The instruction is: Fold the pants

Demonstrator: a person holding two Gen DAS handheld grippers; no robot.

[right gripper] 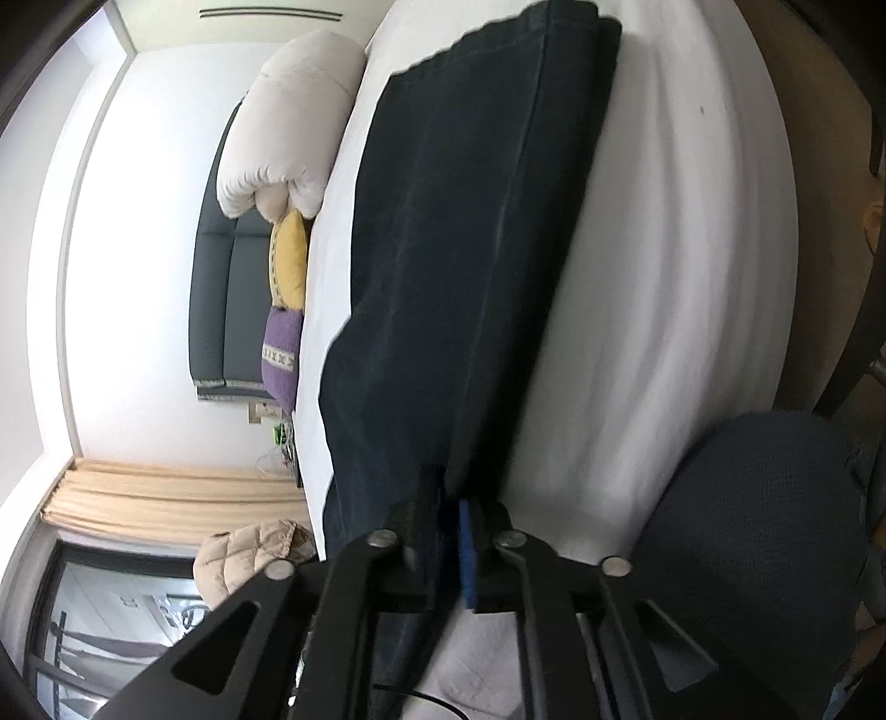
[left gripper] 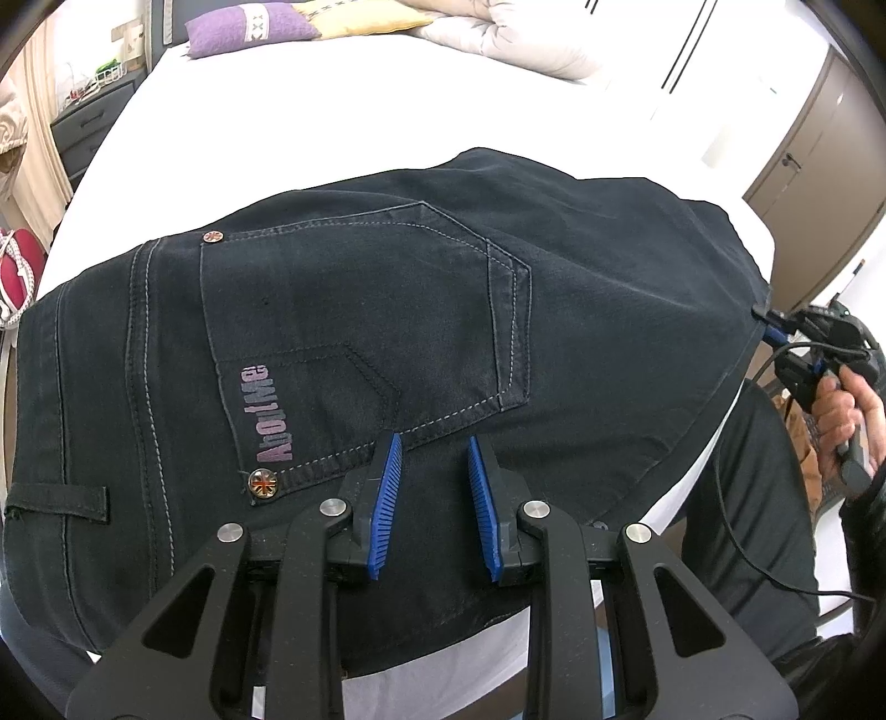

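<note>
Pants [left gripper: 387, 332]: dark navy, near-black denim, lying on the white bed [left gripper: 288, 133], seat side up, spread across the near edge of the mattress. Light grey contrast stitching outlines the back pocket [left gripper: 360, 327] and runs in double rows down the side seam. A belt loop [left gripper: 55, 501] shows at the waistband on the left. Two round metal rivets [left gripper: 262, 482] mark the pocket corners; each seems to carry a red cross-flag pattern, too small to confirm.

Writing: "AboutMe" printed in faded pink-purple along the pocket edge, letters running sideways. No other legible text.

Left gripper [left gripper: 434, 451]: over the seat just below the pocket, blue ribbed pads [left gripper: 387, 498] spread moderately apart, nothing between them.

Right gripper [right gripper: 451, 515]: jaws pinched nearly together on an edge of the pants; dark cloth runs between the pads. In the left wrist view it sits at the far right corner of the fabric, with the hand [left gripper: 841, 410] behind it.

From the right wrist view, the legs lie as a long doubled band across the sheet, edges roughly aligned.

Background: purple pillow [left gripper: 243, 27], yellow pillow [right gripper: 289, 260], rolled cream duvet [right gripper: 288, 122].
</note>
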